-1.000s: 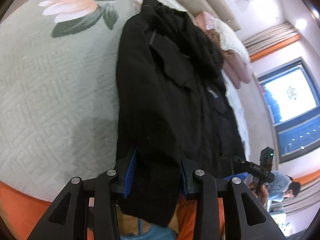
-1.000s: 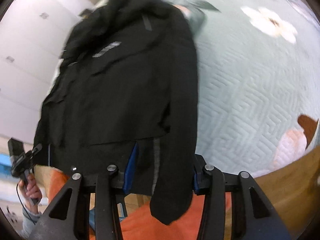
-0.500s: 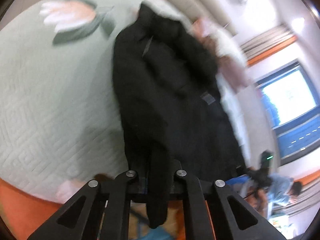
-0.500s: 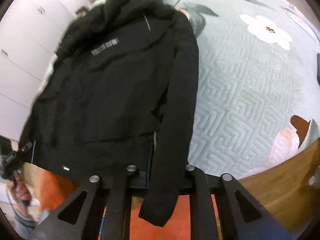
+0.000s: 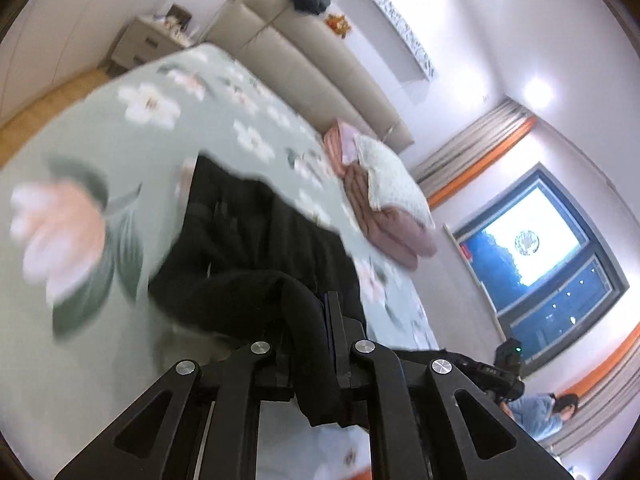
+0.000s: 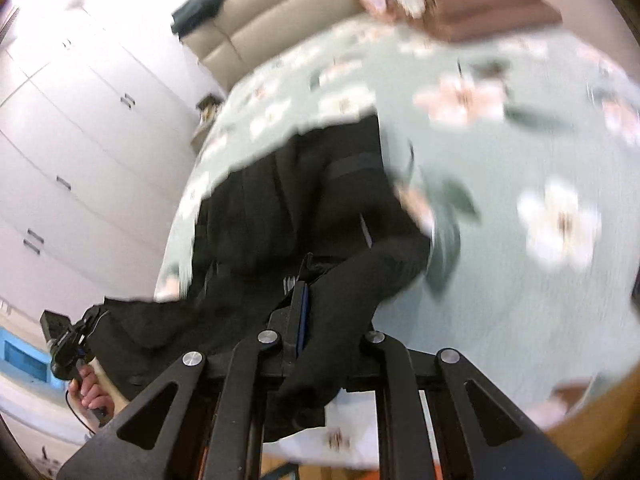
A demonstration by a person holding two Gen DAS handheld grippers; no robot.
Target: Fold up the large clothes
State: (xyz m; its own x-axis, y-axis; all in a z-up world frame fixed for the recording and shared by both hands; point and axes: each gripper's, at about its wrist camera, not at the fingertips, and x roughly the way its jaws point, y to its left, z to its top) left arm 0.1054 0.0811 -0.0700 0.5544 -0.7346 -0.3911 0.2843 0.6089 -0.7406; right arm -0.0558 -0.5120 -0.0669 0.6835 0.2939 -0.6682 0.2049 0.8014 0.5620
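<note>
Nearest me, my left gripper point(image 5: 310, 332) has its fingers clamped on a bunched fold of the black jacket point(image 5: 256, 248); my right gripper point(image 6: 334, 320) pinches another fold the same way. Ahead of both, the jacket lies doubled over on the bed point(image 5: 120, 128), pillows point(image 5: 384, 184) beyond. I judge the risk is slippage: the thick cloth could slide out of either grip, so the fold lands crooked.
</note>
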